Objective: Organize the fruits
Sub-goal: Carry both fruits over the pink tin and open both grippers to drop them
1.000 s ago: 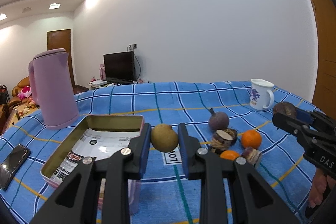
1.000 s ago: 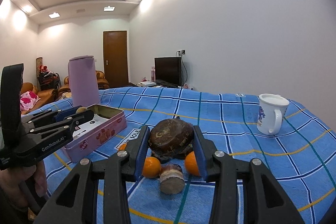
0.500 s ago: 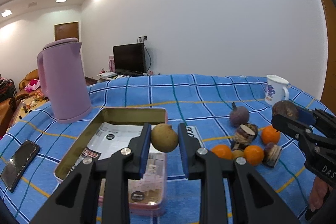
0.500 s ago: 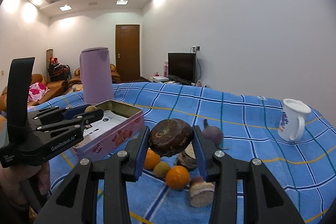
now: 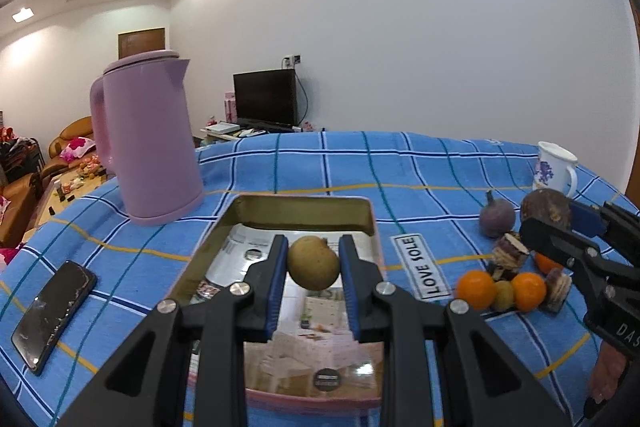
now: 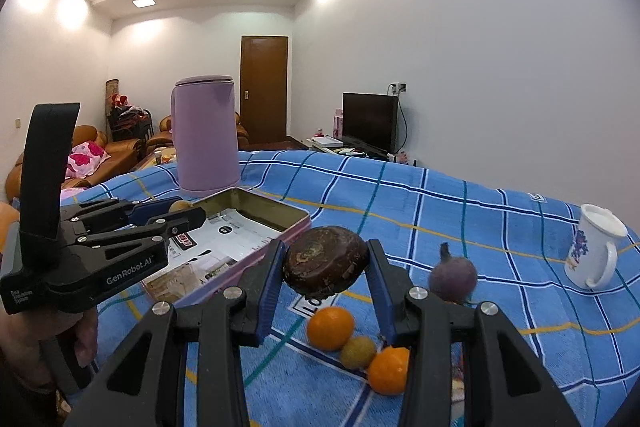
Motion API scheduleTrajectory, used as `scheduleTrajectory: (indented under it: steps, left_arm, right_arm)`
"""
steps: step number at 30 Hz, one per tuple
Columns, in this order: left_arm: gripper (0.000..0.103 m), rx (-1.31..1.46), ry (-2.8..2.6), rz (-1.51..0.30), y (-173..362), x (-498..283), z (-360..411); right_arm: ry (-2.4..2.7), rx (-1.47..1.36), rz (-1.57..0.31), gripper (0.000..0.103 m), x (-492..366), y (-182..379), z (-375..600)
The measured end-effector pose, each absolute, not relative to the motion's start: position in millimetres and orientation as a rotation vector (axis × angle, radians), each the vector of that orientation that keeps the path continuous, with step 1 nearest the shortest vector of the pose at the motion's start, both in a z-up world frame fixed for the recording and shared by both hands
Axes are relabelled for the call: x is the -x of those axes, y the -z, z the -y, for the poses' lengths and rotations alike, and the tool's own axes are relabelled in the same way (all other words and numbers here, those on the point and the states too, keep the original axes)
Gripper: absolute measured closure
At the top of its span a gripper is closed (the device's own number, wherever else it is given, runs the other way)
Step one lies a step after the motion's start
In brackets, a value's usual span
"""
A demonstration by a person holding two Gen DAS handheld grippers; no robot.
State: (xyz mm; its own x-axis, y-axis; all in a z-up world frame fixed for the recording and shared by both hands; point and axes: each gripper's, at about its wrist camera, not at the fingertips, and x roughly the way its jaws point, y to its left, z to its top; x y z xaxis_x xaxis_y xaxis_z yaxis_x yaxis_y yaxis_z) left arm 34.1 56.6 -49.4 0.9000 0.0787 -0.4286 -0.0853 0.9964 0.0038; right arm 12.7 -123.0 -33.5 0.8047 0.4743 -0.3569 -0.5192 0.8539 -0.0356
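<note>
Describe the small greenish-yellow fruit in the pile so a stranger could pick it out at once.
Start at the open tin on the blue checked cloth and look right, past the "LOVE SOLE" label, to the fruit pile. In its front row lie two oranges; the small fruit sits wedged between them. It is the only greenish-yellow piece there, and smaller than both.

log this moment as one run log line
left gripper: shut on round tan fruit over open pink tin | right gripper: shut on dark brown fruit

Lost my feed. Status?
Left gripper shut on tan fruit, over open tin. Right gripper shut on brown fruit. Nothing blocking.
</note>
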Motion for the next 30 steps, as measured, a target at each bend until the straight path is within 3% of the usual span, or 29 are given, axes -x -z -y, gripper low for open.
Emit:
scheduleTrajectory:
  steps: [30]
  left_arm:
    - [0.076, -0.031, -0.16, -0.61, 63.8, -73.4, -106.0]
  right_arm:
    - [-0.671, 0.216, -0.411, 0.06, -39.4, 29.6, 35.7]
